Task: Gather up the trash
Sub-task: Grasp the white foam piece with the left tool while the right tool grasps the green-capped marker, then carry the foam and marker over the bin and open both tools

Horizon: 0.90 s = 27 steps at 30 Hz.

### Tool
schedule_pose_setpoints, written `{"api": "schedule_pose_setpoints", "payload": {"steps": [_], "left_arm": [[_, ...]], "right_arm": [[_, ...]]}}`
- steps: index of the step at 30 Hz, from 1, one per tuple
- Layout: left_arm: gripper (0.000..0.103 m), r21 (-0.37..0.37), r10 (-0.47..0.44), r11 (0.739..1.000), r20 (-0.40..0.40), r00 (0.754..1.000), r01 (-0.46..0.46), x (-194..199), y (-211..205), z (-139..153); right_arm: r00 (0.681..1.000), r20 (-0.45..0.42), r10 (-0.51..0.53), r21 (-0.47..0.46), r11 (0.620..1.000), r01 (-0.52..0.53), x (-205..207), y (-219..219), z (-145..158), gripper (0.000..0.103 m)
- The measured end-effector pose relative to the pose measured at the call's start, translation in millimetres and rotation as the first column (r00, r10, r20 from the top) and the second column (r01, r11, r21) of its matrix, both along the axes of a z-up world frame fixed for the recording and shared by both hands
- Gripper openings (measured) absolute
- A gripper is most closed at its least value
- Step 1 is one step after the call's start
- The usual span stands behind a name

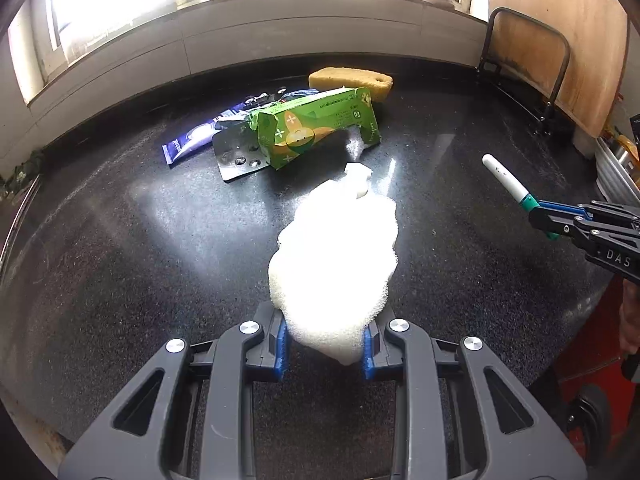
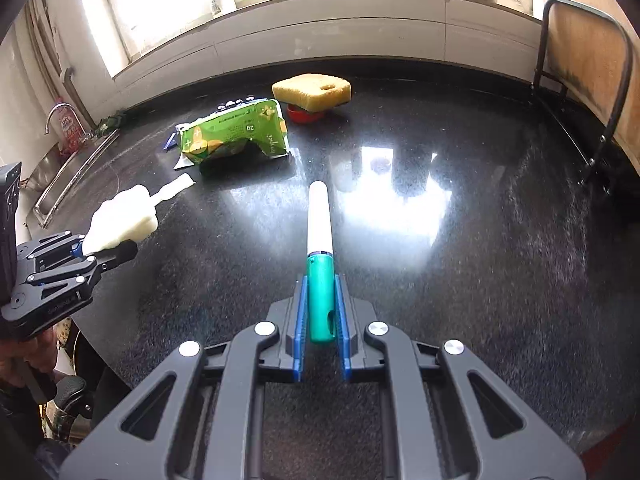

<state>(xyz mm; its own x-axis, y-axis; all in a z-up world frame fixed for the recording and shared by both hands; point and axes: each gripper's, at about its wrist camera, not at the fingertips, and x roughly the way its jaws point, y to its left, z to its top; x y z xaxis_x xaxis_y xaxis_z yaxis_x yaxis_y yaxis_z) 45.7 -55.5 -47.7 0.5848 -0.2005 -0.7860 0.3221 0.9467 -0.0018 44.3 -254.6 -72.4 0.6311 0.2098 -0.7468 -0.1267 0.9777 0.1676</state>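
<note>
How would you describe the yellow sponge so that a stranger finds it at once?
Look at the black countertop, toward its far edge below the bright window. Behind the crumpled green carton lies the yellow sponge, resting on something red. It is the only porous yellow block there, with a small hole in its top.

Black claw (image 1: 325, 346), blue pads, silver screws

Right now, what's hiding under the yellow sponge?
A red round thing peeks out under the yellow sponge. The sponge covers most of it, so I can't tell what it is.
</note>
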Motion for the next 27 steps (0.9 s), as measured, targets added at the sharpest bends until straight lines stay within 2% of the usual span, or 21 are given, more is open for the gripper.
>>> {"api": "schedule_pose_setpoints", "payload": {"steps": [3,12,15,19,23,27], "left_arm": [[0.026,0.002,0.005,1.000,0.002,1.000,-0.005,-5,5,0],[0.026,-0.011,0.036,0.999,0.029,0.999,-0.035,-10,21,12],[0.026,-0.007,0.067,0.998,0.045,0.997,-0.067,-15,37,19],[0.026,-0.001,0.141,0.990,0.066,0.988,-0.142,-29,76,27],[0.026,0.014,0.260,0.965,0.091,0.961,-0.262,-54,129,35],[0.026,0.023,0.402,0.914,0.095,0.911,-0.406,-89,191,36]], "right_arm": [[1.000,0.015,-0.019,-0.023,1.000,0.020,-12,2,1,0.014],[0.999,0.040,0.008,-0.016,1.000,-0.008,-17,15,16,0.014],[0.998,0.046,0.051,-0.004,0.999,-0.051,-12,31,23,0.014],[0.988,0.064,0.140,-0.005,0.990,-0.140,-6,74,33,0.014],[0.962,0.082,0.260,0.006,0.965,-0.261,-3,136,43,0.014],[0.911,0.093,0.401,0.026,0.914,-0.405,-5,211,50,0.014]]}}
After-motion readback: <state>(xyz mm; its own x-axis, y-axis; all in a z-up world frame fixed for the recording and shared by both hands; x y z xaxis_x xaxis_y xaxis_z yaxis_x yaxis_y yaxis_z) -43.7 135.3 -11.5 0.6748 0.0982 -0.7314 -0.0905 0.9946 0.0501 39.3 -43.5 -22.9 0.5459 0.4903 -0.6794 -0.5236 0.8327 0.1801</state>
